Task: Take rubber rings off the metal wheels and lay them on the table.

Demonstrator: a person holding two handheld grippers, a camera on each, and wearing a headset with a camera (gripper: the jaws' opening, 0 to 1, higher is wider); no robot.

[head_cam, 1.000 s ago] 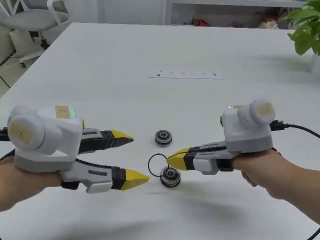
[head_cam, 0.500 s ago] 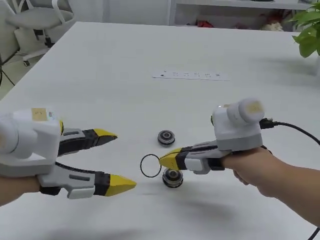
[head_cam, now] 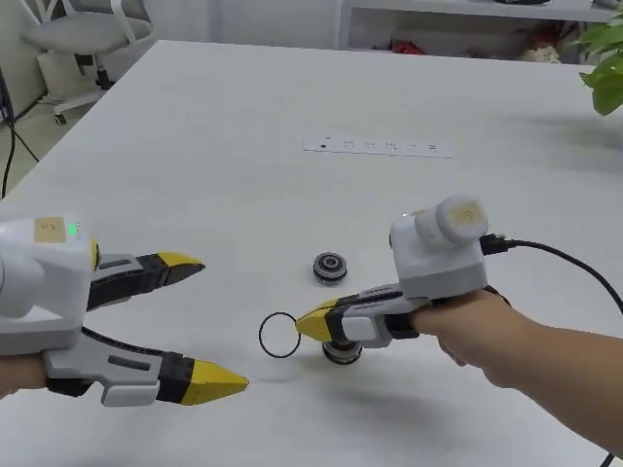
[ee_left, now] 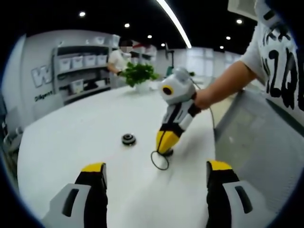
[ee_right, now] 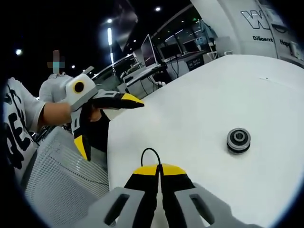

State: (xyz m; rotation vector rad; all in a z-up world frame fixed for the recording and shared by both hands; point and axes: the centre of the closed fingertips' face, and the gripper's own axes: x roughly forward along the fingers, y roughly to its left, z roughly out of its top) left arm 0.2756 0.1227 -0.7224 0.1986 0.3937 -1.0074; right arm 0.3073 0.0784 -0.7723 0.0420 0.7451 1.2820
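Black rubber ring (head_cam: 261,336) is pinched at the tips of the right hand-held gripper (head_cam: 302,324), low over the white worktop (head_cam: 195,146), just beside a metal wheel (head_cam: 342,352). A second wheel (head_cam: 330,267) lies nearby. The left hand-held gripper (head_cam: 222,324) is spread wide, holding nothing.

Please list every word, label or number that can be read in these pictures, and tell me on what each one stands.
"W": large letter on the far wall; the rest is hidden.
Small line below it: blurred, unreadable.
Shirt print: large black letters, cut off, unreadable.
Power strip marks: too small.
Sticker on the left gripper: too small.
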